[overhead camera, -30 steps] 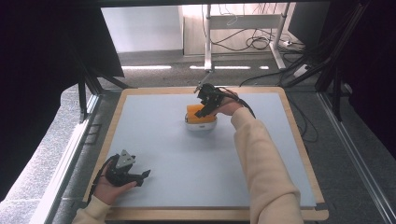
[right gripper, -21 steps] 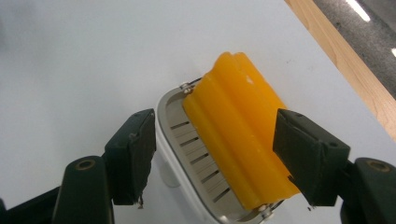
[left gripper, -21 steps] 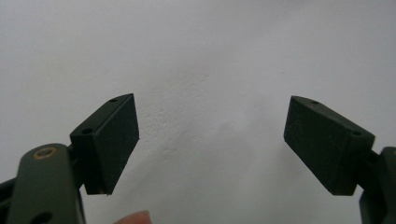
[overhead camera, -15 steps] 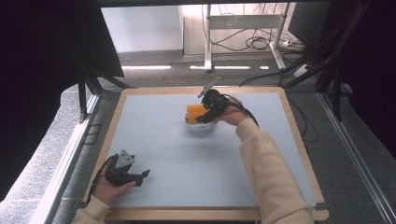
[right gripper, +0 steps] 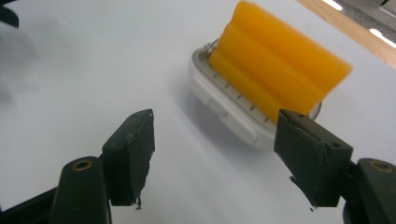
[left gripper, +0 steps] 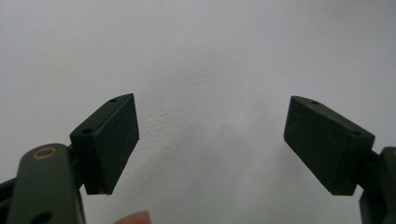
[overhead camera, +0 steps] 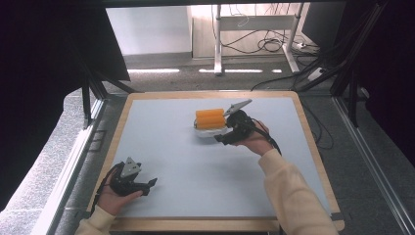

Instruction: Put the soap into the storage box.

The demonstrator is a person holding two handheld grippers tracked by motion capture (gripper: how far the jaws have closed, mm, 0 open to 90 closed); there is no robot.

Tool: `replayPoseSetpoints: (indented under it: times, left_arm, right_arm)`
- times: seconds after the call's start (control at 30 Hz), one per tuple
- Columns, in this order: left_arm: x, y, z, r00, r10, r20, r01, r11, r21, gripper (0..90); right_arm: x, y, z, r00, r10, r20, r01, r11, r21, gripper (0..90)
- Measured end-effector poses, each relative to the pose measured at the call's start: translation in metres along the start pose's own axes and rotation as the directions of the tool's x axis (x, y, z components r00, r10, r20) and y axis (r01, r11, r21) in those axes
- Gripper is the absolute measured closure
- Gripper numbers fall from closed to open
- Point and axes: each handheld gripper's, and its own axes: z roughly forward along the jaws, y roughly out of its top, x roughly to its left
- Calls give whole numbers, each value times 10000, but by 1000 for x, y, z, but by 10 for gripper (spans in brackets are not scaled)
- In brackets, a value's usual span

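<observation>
Pale blue table (overhead camera: 195, 196) (wood-edged); grey carpet floor (overhead camera: 161, 78), cables (overhead camera: 269, 45) behind.

- pale blue table (overhead camera: 195, 161) with a wood border
- grey carpet floor (overhead camera: 161, 78) behind it
- messy cables (overhead camera: 274, 45) under a white desk frame (overhead camera: 218, 39)

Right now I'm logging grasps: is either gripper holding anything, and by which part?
Nothing is held. The right gripper has its jaws open near the orange sponge in its white dish; the left gripper is open over bare table.
</observation>
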Motion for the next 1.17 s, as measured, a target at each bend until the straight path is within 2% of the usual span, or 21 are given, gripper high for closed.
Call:
replayPoseSetpoints:
  times: [0.17,0.23,0.27,0.3,0.33,0.37,0.4,0.43,0.47,0.63,0.67,0.8,0.97,1.03,1.07,1.17]
  left_arm:
    - [0,0,0,10000,-30,-32,30,10000,15,179]
    - [0,0,0,10000,-45,-38,45,10000,21,179]
    - [-1,0,1,10000,4,-39,-4,10000,51,179]
    - [-1,0,1,10000,4,-39,-4,10000,51,179]
    - [-1,0,2,10000,23,-65,-23,10000,77,179]
    - [-1,0,2,10000,23,-65,-23,10000,77,179]
    - [-2,0,2,10000,48,-72,-47,9999,91,179]
    - [-2,0,2,10000,48,-72,-47,9999,91,179]
    - [-2,0,3,10000,35,-74,-35,9999,109,179]
    - [-1,-1,3,10000,-15,-95,16,9999,124,179]
    - [-1,-1,3,9999,-15,-101,16,9999,107,179]
    - [0,-1,3,9999,-27,-110,28,10000,85,179]
    - [0,1,2,9999,-5,-137,6,10000,24,179]
    - [0,1,1,9999,22,-137,-21,10000,24,178]
    - [0,2,2,9999,28,-149,-28,10000,28,178]
    - [0,2,3,9999,-18,-144,19,10000,65,178]
  right_arm:
    - [14,-34,-16,9996,281,-1,-281,9993,-243,285]
    - [16,-39,-18,9995,313,22,-312,9991,-295,285]
    - [20,-53,-24,9991,409,67,-407,9987,-314,283]
    - [20,-53,-24,9991,409,67,-407,9987,-314,283]
    - [23,-65,-29,9989,446,108,-442,9985,-329,279]
    - [23,-65,-29,9989,446,108,-442,9985,-329,279]
    - [26,-75,-33,9984,554,110,-549,9975,-455,278]
    - [26,-75,-33,9984,554,110,-549,9975,-455,278]
    - [30,-88,-35,9970,764,77,-757,9947,-697,277]
    - [33,-105,-32,9945,1036,173,-1020,9918,-765,262]
    - [34,-115,-29,9916,1282,163,-1264,9882,-861,261]
    - [35,-122,-26,9902,1339,392,-1307,9886,-746,256]
    - [38,-125,-26,9902,1176,756,-1091,9881,-1086,243]
    - [39,-126,-26,9904,1158,755,-1068,9877,-1139,238]
    - [38,-126,-28,9917,1183,508,-1103,9843,-1379,223]
    - [39,-126,-30,9918,1224,370,-1152,9807,-1582,215]
